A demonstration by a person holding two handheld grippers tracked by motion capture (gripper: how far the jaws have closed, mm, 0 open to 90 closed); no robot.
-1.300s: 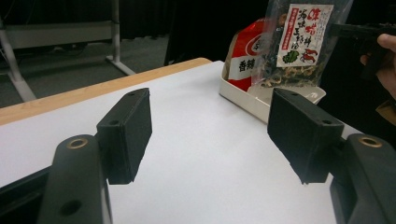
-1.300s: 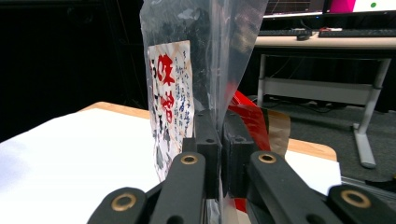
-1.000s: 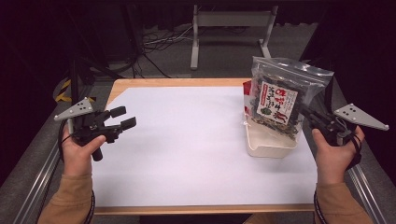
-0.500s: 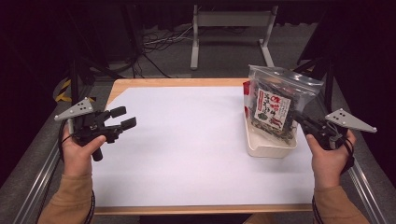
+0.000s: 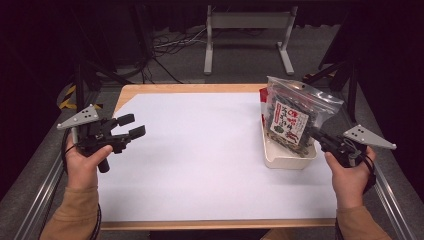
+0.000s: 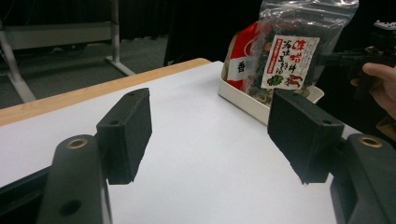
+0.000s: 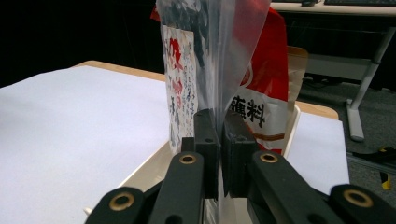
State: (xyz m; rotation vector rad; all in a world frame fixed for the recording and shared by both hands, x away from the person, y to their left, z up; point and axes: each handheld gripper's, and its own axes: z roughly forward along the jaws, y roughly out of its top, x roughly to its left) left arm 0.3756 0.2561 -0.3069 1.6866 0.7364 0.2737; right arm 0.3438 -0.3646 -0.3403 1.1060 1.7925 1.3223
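Observation:
A clear zip bag of dark dried food (image 5: 295, 112) with a white and red label stands tilted in a white tray (image 5: 287, 155) at the table's right side. My right gripper (image 5: 315, 134) is shut on the bag's right edge; in the right gripper view the jaws pinch the clear plastic (image 7: 219, 70) just above the tray. Behind the bag a red packet (image 7: 261, 88) leans in the same tray. My left gripper (image 5: 129, 126) is open over the table's left side, jaws wide apart with nothing between them. It faces the bag (image 6: 289, 51) from afar.
A white sheet (image 5: 200, 150) covers most of the wooden table (image 5: 190, 88). A metal rail (image 5: 35, 200) runs along the table's left side. A grey stand (image 5: 247, 35) and cables lie on the floor beyond the far edge.
The right gripper has drawn back toward the near right with the bag, which now leans more to the right and sits lower in the tray. The left gripper has stayed put.

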